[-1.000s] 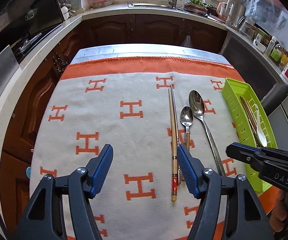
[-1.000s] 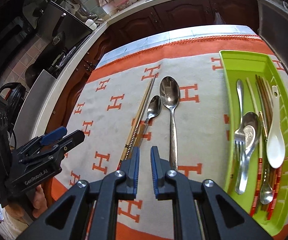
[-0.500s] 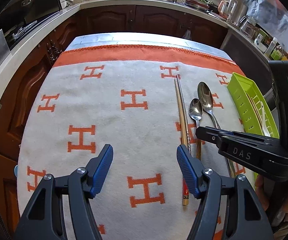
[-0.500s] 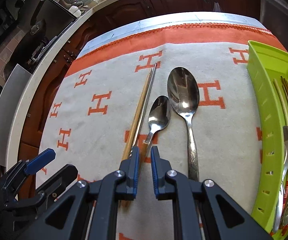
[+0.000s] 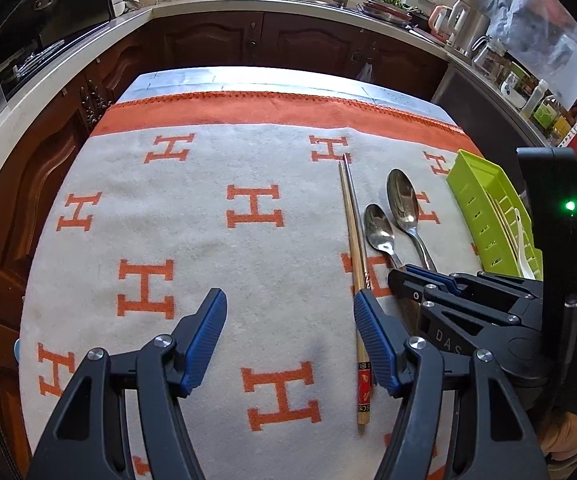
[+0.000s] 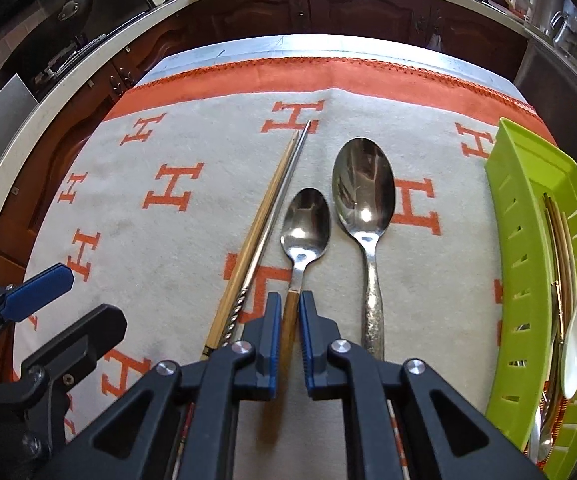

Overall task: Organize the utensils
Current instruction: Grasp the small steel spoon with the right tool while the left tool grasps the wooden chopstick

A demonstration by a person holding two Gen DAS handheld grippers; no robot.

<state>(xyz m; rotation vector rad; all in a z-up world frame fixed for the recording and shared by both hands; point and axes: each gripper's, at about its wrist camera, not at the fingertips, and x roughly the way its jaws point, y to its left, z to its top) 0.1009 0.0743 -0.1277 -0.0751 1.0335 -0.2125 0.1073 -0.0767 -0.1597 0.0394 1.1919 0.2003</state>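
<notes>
The right tool [image 6: 286,322] sits low over the blanket [image 6: 192,240] with its two pads nearly together around the wooden handle of the small spoon [image 6: 304,224]; whether they already pinch it cannot be told, as thin slivers of gap seem to show on either side. The spoon lies toward the right side of the surface, between the chopsticks [image 6: 264,220] and the large spoon [image 6: 364,200], both close by. A good grasp closes squarely on the handle alone, keeping the left pad off the twisted metal chopstick just beside it, then lifts straight up before carrying toward the green tray [image 6: 524,240] at the right edge. The left tool [image 5: 288,340] hangs spread wide, holding nothing.
</notes>
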